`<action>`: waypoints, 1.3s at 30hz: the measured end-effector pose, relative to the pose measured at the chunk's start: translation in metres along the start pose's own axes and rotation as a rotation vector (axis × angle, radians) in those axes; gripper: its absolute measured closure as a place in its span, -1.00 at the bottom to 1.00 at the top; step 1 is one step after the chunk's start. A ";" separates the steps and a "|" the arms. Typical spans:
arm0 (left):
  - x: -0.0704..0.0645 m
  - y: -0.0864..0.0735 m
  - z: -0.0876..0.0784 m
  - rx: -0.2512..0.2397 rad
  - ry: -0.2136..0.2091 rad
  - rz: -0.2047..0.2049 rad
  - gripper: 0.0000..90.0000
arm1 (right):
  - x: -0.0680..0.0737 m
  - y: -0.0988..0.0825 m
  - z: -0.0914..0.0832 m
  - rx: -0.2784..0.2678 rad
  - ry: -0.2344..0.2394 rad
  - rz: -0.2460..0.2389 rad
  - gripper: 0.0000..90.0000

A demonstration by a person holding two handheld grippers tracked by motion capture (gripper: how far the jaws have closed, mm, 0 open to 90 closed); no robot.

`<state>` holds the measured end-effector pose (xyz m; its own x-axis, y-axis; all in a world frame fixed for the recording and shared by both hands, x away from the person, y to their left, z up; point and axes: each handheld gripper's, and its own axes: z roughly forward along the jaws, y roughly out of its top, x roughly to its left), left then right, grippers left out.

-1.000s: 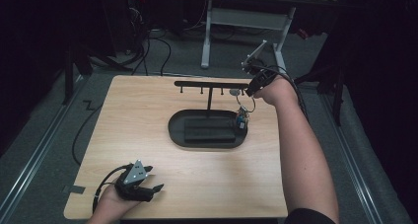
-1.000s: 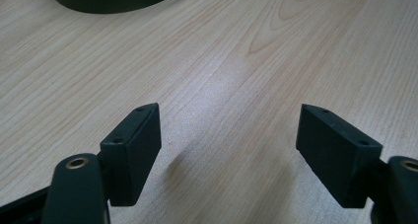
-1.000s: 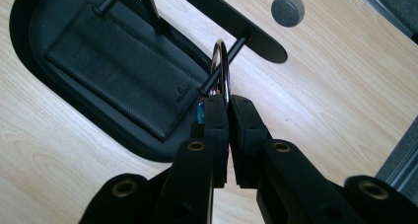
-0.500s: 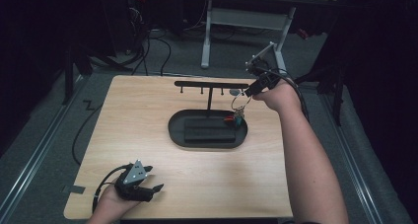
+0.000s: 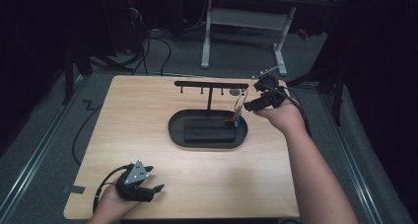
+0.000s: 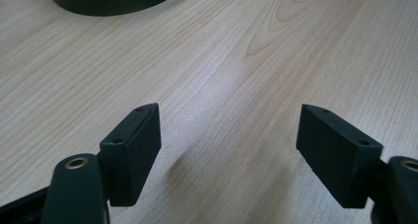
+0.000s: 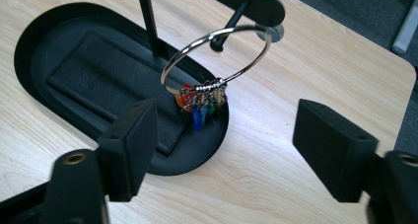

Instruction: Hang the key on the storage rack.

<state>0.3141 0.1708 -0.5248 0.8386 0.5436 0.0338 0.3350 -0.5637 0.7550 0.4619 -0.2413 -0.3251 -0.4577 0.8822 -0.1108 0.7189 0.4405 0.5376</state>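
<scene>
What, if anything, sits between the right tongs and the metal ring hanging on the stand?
Nothing visible. The right tongs stand open, and the ring hangs from a peg of the stand straight ahead, with only open air between.

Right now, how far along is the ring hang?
Done: the key ring hangs from a peg at the right end of the black stand, coloured tags dangling over the tray. In hand: nothing; right gripper open beside it. Left gripper open, idle. Left: apparently just retreat.

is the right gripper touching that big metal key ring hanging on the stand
Apart. In the right gripper view the right gripper stands open, and the metal ring hangs from a peg of the stand beyond both jaws, bare table between.
</scene>
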 end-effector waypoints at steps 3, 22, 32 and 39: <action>0.001 0.000 0.000 -0.001 0.002 -0.003 -0.43 | 0.000 -0.005 0.001 -0.021 0.018 0.019 -0.50; 0.001 -0.001 0.001 0.001 -0.010 -0.009 -0.43 | 0.004 -0.076 0.006 -0.206 0.029 0.112 -0.62; 0.001 -0.002 0.002 -0.003 -0.020 -0.020 -0.43 | 0.032 -0.140 0.020 -0.302 0.047 0.097 -0.64; -0.001 -0.002 0.002 -0.010 -0.025 -0.024 -0.43 | 0.045 -0.187 0.030 -0.379 0.096 0.149 -0.64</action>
<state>0.3137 0.1701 -0.5275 0.8408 0.5413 -0.0006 0.3511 -0.5446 0.7617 0.3230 -0.2790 -0.4557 -0.4228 0.9042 0.0607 0.5462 0.2008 0.8132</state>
